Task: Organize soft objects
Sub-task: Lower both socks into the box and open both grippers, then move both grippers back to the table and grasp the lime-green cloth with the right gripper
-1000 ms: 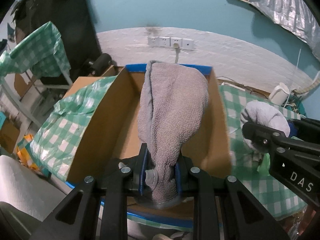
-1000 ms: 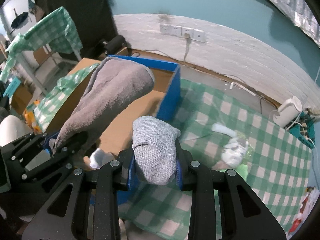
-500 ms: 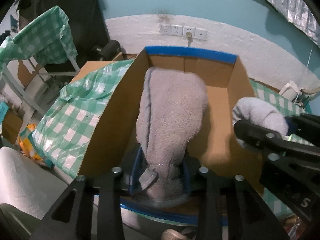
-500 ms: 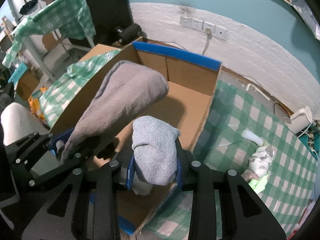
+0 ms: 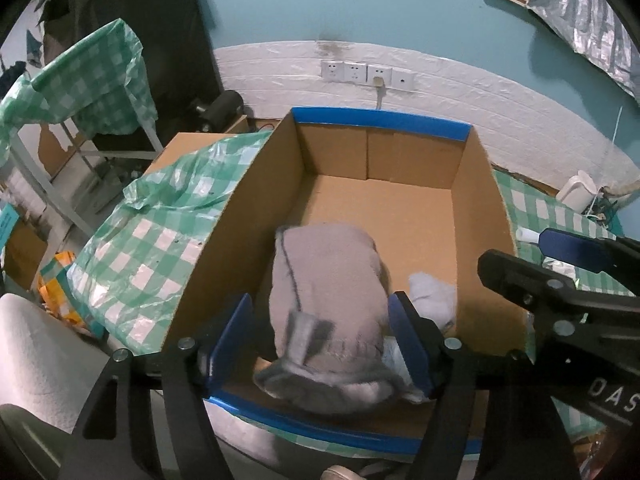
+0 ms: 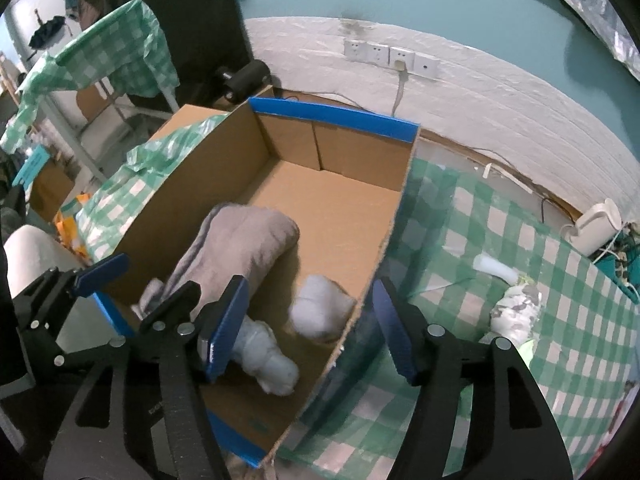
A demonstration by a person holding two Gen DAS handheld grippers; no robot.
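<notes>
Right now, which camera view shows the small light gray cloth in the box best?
The right wrist view: the small light gray cloth lies uncovered on the cardboard box floor. The left wrist view shows only part of it behind the big gray towel.

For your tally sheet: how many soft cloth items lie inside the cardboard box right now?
3. The grey towel lies at the near left; a pale rolled cloth sits by the right wall; a white rolled cloth is nearest the camera. Others may be hidden underneath the towel.
</notes>
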